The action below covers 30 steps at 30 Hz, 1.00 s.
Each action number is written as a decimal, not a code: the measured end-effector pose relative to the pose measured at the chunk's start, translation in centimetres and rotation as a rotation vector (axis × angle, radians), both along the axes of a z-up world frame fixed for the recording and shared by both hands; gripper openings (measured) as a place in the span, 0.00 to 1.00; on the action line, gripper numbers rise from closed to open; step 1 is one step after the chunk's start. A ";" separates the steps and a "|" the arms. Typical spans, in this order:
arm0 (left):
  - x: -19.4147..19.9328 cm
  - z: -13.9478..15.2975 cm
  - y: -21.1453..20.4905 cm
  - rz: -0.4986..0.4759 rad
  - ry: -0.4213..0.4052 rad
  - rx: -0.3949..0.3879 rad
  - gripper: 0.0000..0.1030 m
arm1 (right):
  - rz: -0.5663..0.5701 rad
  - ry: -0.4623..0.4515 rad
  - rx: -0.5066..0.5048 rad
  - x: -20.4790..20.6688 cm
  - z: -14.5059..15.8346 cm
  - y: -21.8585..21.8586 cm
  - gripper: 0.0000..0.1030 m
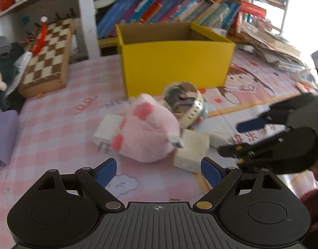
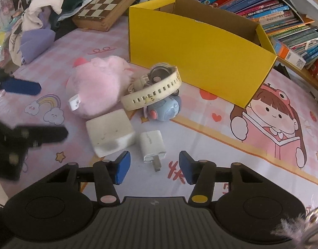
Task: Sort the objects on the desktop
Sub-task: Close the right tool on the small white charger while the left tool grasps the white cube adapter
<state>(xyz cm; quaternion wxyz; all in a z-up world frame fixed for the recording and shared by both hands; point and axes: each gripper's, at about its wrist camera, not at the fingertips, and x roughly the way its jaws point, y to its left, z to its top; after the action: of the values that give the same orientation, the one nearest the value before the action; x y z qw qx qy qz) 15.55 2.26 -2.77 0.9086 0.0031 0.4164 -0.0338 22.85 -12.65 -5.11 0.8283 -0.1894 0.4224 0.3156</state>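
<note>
A pile lies in front of an open yellow box (image 1: 175, 66) (image 2: 196, 56): a pink plush toy (image 1: 146, 128) (image 2: 96, 85), a cream watch strap (image 1: 192, 108) (image 2: 154, 93) over a small blue round toy (image 2: 165, 110), a white cube block (image 1: 192, 149) (image 2: 111, 132), a small white plug charger (image 2: 152, 145), and another white charger (image 1: 107, 130) behind the plush. My left gripper (image 1: 159, 171) is open and empty, just short of the plush. My right gripper (image 2: 153, 170) is open and empty, its fingers on either side of the small charger's prongs.
A folded chessboard (image 1: 46, 60) (image 2: 109, 6) stands at the back left beside a heap of clothes (image 2: 46, 10). Books (image 1: 169, 8) (image 2: 283, 10) fill the shelf behind the box. The desk has a pink cartoon mat (image 2: 262, 124).
</note>
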 end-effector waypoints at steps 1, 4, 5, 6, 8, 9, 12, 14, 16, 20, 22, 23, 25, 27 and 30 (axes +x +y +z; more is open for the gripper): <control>0.1 -0.1 -0.2 -0.013 0.005 -0.008 0.86 | 0.006 0.004 0.000 0.2 -0.1 0.1 0.47; 0.4 -0.3 -0.9 -0.055 0.013 -0.034 0.85 | 0.022 0.016 -0.003 0.7 -0.4 0.3 0.46; 0.5 -0.4 -1.1 -0.066 0.017 -0.039 0.81 | 0.025 0.019 -0.004 0.9 -0.4 0.4 0.45; 0.7 -0.5 -1.4 -0.076 0.020 -0.043 0.79 | 0.029 0.022 -0.003 1.1 -0.5 0.4 0.44; 1.0 -0.7 -1.8 -0.092 0.030 -0.049 0.71 | 0.033 0.025 -0.002 1.6 -0.7 0.4 0.40; 1.2 -0.9 -2.0 -0.096 0.037 -0.051 0.69 | 0.035 0.027 -0.001 1.8 -0.7 0.4 0.39; 1.9 -1.4 -2.3 -0.099 0.058 -0.057 0.62 | 0.045 0.039 0.008 2.3 -0.8 0.2 0.35; 2.3 -1.7 -2.5 -0.090 0.067 -0.066 0.58 | 0.054 0.043 0.012 2.5 -0.8 0.0 0.33; 2.6 -1.9 -2.5 -0.083 0.072 -0.072 0.56 | 0.059 0.048 0.016 2.8 -0.8 -0.2 0.32; 3.2 -2.4 -2.9 -0.079 0.081 -0.063 0.53 | 0.071 0.058 0.025 3.2 -0.9 -0.4 0.31; 3.5 -2.6 -3.1 -0.078 0.085 -0.049 0.50 | 0.079 0.064 0.024 3.3 -1.0 -0.5 0.31; 3.7 -2.7 -3.2 -0.077 0.086 -0.042 0.49 | 0.081 0.069 0.022 3.4 -1.1 -0.5 0.31; 4.0 -3.1 -3.5 -0.082 0.096 -0.029 0.48 | 0.085 0.077 0.022 3.5 -1.2 -0.5 0.31; 4.2 -3.3 -3.7 -0.091 0.105 -0.015 0.47 | 0.090 0.079 0.026 3.5 -1.3 -0.6 0.31; 4.4 -3.7 -4.0 -0.101 0.110 0.005 0.45 | 0.097 0.076 0.030 3.6 -1.3 -0.6 0.31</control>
<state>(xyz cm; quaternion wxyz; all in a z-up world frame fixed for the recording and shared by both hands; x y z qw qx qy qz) 19.94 -1.79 -6.44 0.8815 0.0246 0.4650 -0.0785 26.41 -13.22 -6.40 0.7981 -0.1850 0.4393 0.3686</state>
